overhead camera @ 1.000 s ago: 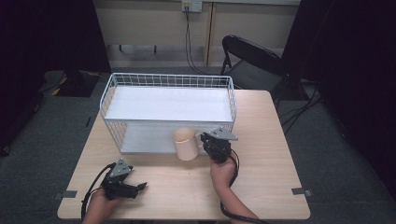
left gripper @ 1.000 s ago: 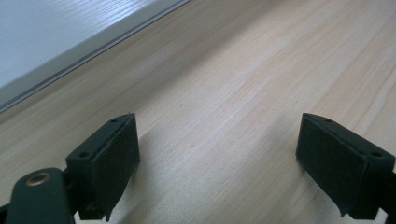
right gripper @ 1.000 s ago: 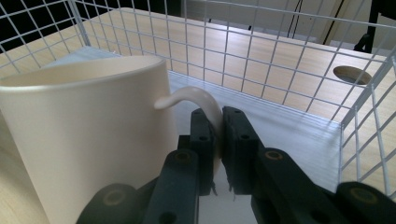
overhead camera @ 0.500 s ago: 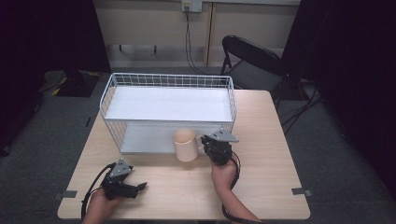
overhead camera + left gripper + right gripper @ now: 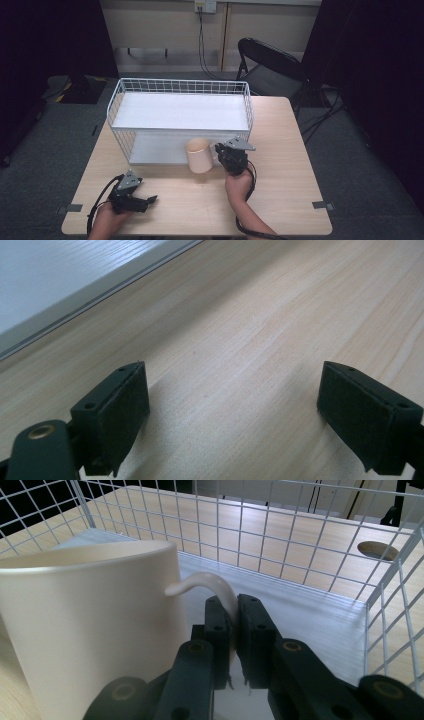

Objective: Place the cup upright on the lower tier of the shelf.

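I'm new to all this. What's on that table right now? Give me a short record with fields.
table: light wood
rack: white wire shelf, two levels
mug: cream, upright, at the rack's front edge
right gripper: jaws shut on the mug's handle
left gripper: open, low over bare table, holding nothing
behind table: black folding chair

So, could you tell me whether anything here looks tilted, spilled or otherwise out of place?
Only the cream ceramic mug: it leans in the right gripper view, pinched by its handle in the right hand-held gripper at the white wire shelf rack. Nothing looks spilled or damaged.
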